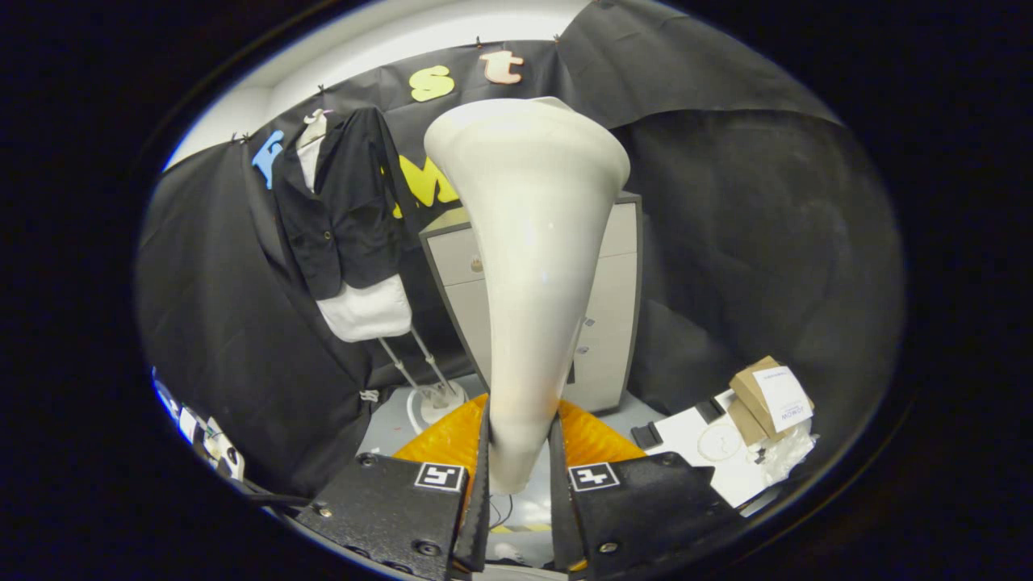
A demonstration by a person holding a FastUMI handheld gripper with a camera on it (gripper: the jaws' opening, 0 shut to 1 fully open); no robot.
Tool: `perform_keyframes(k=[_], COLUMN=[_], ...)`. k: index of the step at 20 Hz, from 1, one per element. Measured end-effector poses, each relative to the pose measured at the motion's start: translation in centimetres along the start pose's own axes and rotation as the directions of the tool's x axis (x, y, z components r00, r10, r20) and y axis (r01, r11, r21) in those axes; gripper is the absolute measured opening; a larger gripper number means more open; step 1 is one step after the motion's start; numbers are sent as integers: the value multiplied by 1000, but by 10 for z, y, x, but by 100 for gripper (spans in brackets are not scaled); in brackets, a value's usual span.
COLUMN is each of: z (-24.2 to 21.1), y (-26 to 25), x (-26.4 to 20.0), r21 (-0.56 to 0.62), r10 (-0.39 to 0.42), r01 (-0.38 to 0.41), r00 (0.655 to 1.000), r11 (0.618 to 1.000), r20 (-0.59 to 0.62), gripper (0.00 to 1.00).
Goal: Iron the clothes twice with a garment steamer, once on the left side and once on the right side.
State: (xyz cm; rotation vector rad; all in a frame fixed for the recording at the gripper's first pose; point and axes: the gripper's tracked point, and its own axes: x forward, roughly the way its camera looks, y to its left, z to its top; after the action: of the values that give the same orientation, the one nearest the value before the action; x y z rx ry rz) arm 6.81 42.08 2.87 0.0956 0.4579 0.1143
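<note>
A white garment steamer [529,266] stands upright between the fingers, its narrow handle pinched at the bottom and its wide head flaring at the top. My gripper [520,452] is shut on that handle. Beyond the fingers and off to the left, a black jacket [343,214] hangs over a white mannequin torso [367,311] on a metal stand [428,379]. The steamer head is apart from the jacket, nearer to me and to its right.
A grey drawer cabinet [609,323] stands behind the steamer. To the right on the floor lie a white board [710,448], a cardboard box [767,399] and crumpled plastic [787,460]. Black cloth walls enclose the booth.
</note>
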Motion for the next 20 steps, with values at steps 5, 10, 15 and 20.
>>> perform_keyframes(k=[5, 10, 15, 20], z=[0, 0, 4, 8], y=[-1, -3, -8, -14], x=[-5, -5, -2, 2], r21=[-2, -2, 7, 8], r10=[15, 28, 27, 40], r01=[-15, -28, -27, -40], r00=[1000, 1000, 1000, 999], r11=[1000, 1000, 1000, 999], r20=[-4, -4, -8, -17], gripper=[34, 34, 34, 34])
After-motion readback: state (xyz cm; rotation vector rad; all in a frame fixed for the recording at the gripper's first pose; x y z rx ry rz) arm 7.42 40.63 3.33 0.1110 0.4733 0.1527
